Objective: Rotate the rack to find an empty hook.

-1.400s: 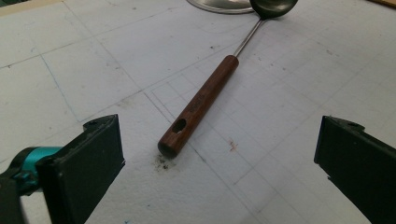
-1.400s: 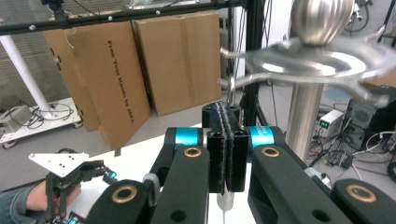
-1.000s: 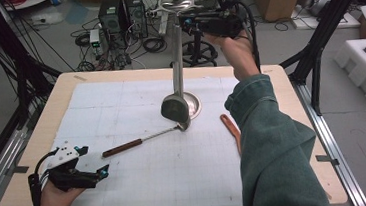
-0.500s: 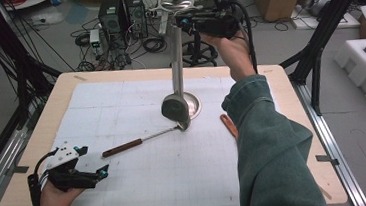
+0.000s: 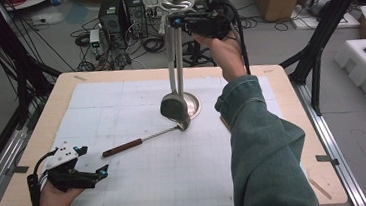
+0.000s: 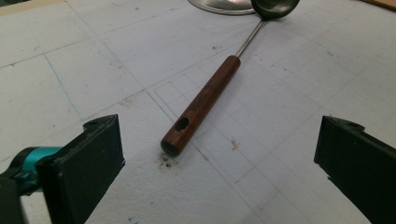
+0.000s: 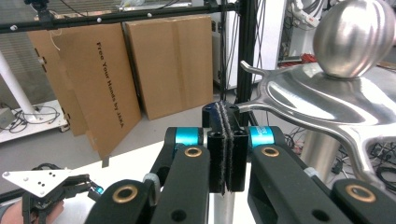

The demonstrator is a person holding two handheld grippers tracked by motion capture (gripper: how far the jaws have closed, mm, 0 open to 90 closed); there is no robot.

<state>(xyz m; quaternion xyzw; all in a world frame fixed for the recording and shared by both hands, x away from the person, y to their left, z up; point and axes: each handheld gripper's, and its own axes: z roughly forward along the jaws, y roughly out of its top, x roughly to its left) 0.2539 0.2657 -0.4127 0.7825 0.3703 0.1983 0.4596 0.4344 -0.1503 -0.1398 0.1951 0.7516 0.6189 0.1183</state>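
Utensil stand [image 5: 179,58] is upright mid-table; one ladle [image 5: 174,106] hangs from it. Second ladle [image 6: 201,98] lies on the mat, unhung. Right gripper [image 5: 178,21], jaws closed, is at the stand's hook [image 7: 250,105]. Left gripper [image 5: 102,172], jaws open, faces the lying ladle's wooden handle.

The right claw [image 5: 176,21] edged slightly left at the stand's top hook [image 7: 256,77], the hanging ladle [image 5: 175,105] barely shifting

Even, bright overhead light falls on the white bench [image 5: 143,187], leaving only soft, faint shadows. The steel knob [image 7: 354,37] shows broad glare. The high view is slightly grainy; the near claw pads [image 7: 224,149] look soft.
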